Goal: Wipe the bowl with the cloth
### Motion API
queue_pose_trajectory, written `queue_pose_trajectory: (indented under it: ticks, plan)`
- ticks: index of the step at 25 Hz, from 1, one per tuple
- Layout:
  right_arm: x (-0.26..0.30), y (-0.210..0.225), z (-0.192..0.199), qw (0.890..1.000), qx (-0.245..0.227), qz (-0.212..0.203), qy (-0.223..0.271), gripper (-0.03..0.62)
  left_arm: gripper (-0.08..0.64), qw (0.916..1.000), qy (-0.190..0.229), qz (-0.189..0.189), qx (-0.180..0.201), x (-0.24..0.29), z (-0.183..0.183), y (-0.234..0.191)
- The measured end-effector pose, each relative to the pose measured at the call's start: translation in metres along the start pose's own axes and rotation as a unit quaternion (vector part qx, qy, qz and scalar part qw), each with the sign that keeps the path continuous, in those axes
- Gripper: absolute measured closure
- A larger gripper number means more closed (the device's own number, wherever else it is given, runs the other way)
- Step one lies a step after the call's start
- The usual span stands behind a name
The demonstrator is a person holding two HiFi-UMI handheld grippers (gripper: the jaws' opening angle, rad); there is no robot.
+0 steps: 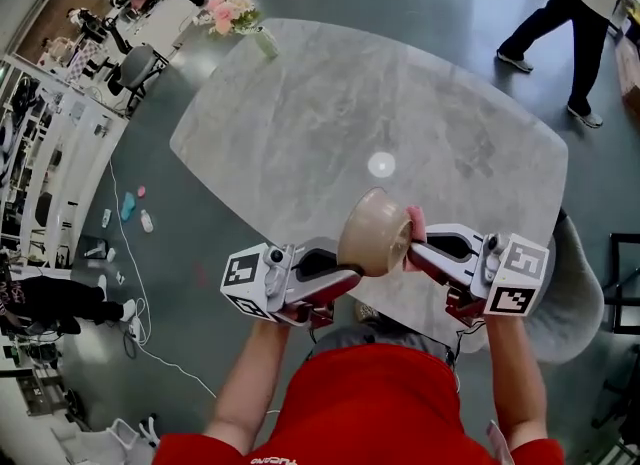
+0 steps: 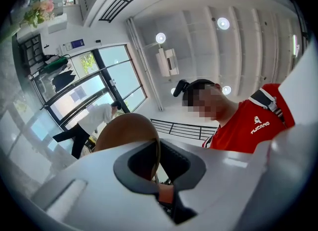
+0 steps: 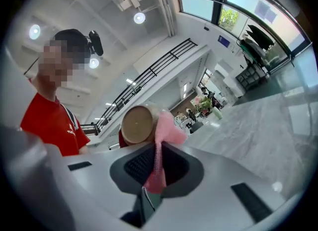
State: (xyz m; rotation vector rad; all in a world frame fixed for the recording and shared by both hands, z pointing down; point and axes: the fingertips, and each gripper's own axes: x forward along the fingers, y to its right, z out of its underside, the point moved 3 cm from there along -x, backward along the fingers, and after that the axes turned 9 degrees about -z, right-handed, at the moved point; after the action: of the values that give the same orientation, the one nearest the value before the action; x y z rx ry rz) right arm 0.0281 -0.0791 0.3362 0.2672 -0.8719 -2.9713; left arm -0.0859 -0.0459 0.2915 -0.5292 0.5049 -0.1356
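Note:
A tan bowl (image 1: 376, 232) hangs tipped on its side above the table's near edge. My left gripper (image 1: 352, 273) is shut on the bowl's rim; in the left gripper view that rim (image 2: 155, 148) runs down between the jaws. The right gripper (image 1: 414, 248) is shut on a pink cloth (image 1: 416, 223), which presses against the bowl's right side. In the right gripper view the cloth (image 3: 161, 143) runs up out of the jaws and touches the bowl (image 3: 137, 124), whose round foot faces the camera. Both grippers point up toward the person.
A grey marble table (image 1: 300, 123) lies below, with a vase of pink flowers (image 1: 245, 23) at its far left. A grey chair (image 1: 580, 298) stands at the right. A person (image 1: 565, 23) walks at the upper right. Small items and a cable lie on the floor at left.

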Motion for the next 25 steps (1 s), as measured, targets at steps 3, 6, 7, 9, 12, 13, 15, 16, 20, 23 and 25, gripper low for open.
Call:
queue_pose_trajectory:
  ticks: [3,6,7,9,12,13,15,16,20,23,25]
  plan:
    - [0.010,-0.021,0.009,1.000,0.011,-0.027,0.000,0.571,0.545,0.9995,0.020,-0.023,0.000,0.000,-0.005,-0.005]
    - [0.014,-0.029,0.013,1.000,-0.001,-0.019,0.010,0.571,0.545,0.9991,0.024,-0.034,0.002,-0.008,-0.004,-0.003]
    - [0.011,-0.023,0.012,1.000,-0.004,-0.003,0.015,0.571,0.545,0.9992,0.023,-0.033,0.002,-0.008,-0.003,-0.004]
    - [0.001,-0.010,0.008,0.999,0.000,0.022,0.030,0.571,0.545,0.9993,0.020,-0.032,0.001,-0.006,-0.001,-0.004]
    - [-0.003,-0.011,0.008,0.999,0.010,0.021,0.035,0.571,0.545,0.9990,0.021,-0.040,0.002,-0.001,0.004,-0.004]
    - [0.000,-0.016,0.011,0.999,0.011,0.015,0.029,0.571,0.545,0.9985,0.024,-0.048,0.003,0.000,0.004,-0.005]
    - [0.009,-0.027,0.015,1.000,0.011,0.001,0.022,0.571,0.545,0.9970,0.030,-0.071,0.008,-0.001,0.004,-0.009]
    - [0.015,-0.032,0.016,1.000,0.006,-0.003,0.019,0.571,0.545,0.9959,0.030,-0.084,0.012,-0.002,0.004,-0.013]
    - [0.020,-0.030,0.016,0.998,-0.044,0.034,-0.006,0.571,0.545,0.9901,0.035,-0.133,0.026,-0.001,0.009,-0.023]
    - [0.012,-0.013,0.020,0.995,-0.051,0.085,-0.019,0.571,0.545,0.9884,0.046,-0.143,0.023,-0.001,0.008,-0.021]
    - [0.011,-0.008,0.026,0.994,-0.042,0.096,-0.024,0.571,0.545,0.9875,0.043,-0.149,0.026,0.001,0.010,-0.018]
